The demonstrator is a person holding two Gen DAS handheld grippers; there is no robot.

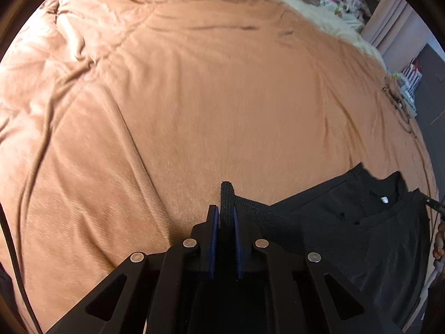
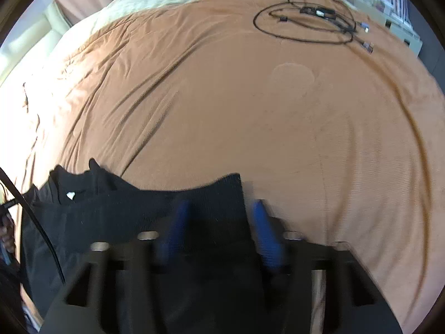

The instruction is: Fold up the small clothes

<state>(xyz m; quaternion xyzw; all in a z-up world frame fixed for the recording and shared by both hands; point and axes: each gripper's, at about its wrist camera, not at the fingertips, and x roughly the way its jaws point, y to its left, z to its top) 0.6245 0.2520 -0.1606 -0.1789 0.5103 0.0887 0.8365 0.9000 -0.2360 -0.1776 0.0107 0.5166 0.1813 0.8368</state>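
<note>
- The black garment (image 1: pixel 347 233) lies on the bed (image 1: pixel 194 97), at lower right of the left wrist view and lower left of the right wrist view, on the orange-brown blanket (image 2: pixel 250 111).
- The left gripper (image 1: pixel 225 217) is clamped on a ribbed cuff or hem corner (image 1: pixel 226 194), which stands up between the blue pads; this hold probably anchors one end for a fold.
- The right gripper (image 2: pixel 219 217) straddles the opposite ribbed edge (image 2: pixel 222 186). Motion blur obscures the pads; they appear apart, with cloth between them and not yet pinched.
- Gripping two ends lets the garment be lifted and laid flat evenly.
- A small white neck tag (image 2: pixel 71 195) shows at the collar; no writing is legible.
- Coiled black cables (image 2: pixel 311 19) lie at upper right of the right wrist view, well apart from the garment.
</note>
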